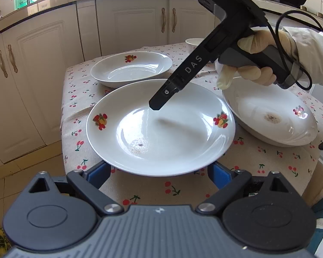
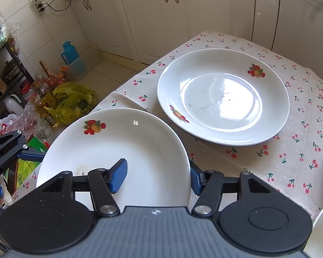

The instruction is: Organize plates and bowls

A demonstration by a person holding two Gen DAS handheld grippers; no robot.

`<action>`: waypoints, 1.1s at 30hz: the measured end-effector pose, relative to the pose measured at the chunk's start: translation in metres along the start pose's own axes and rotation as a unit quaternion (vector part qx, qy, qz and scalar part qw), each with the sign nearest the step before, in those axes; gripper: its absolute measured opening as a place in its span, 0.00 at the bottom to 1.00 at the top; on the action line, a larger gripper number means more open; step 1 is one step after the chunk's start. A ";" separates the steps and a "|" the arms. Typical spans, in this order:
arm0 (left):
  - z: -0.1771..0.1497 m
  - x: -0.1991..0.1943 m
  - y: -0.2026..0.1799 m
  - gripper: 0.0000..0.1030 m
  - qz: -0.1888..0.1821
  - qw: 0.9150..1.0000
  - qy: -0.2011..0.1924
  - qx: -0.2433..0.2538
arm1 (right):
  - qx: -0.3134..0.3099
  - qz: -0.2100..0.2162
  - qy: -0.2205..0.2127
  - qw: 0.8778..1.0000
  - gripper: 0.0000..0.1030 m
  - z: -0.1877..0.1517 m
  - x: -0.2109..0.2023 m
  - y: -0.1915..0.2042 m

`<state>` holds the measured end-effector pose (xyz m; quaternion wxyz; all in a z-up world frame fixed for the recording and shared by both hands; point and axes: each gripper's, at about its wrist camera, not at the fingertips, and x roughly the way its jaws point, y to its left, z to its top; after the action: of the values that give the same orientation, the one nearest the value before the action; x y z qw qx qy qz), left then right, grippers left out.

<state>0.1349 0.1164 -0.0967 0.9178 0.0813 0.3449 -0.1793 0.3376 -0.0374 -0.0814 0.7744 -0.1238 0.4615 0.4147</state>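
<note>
The right gripper (image 2: 159, 177) pinches the rim of a white plate (image 2: 118, 150), one blue pad inside, one outside, at the table's (image 2: 258, 163) near-left corner. The left gripper (image 1: 159, 172) stands wide under the plate's near edge; whether its pads touch it I cannot tell. A second plate (image 2: 224, 96) lies toward the far edge.
</note>
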 end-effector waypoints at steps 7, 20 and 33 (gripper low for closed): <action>-0.001 0.001 0.000 0.93 0.002 1.000 0.003 0.001 | -0.012 -0.004 0.001 1.000 0.70 0.000 0.000 0.003; 0.000 -0.038 -0.014 0.99 0.026 0.999 -0.031 -0.012 | -0.040 -0.040 -0.053 0.997 1.00 -0.020 -0.067 0.025; 0.005 -0.072 -0.053 0.99 0.018 0.997 -0.044 -0.062 | -0.032 -0.119 -0.106 0.987 1.00 -0.128 -0.150 0.054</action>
<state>0.0675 0.0858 -0.0463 0.9385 0.0221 0.3128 -0.1447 0.1838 -0.1563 -0.0178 0.8584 -0.1580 0.3453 0.3448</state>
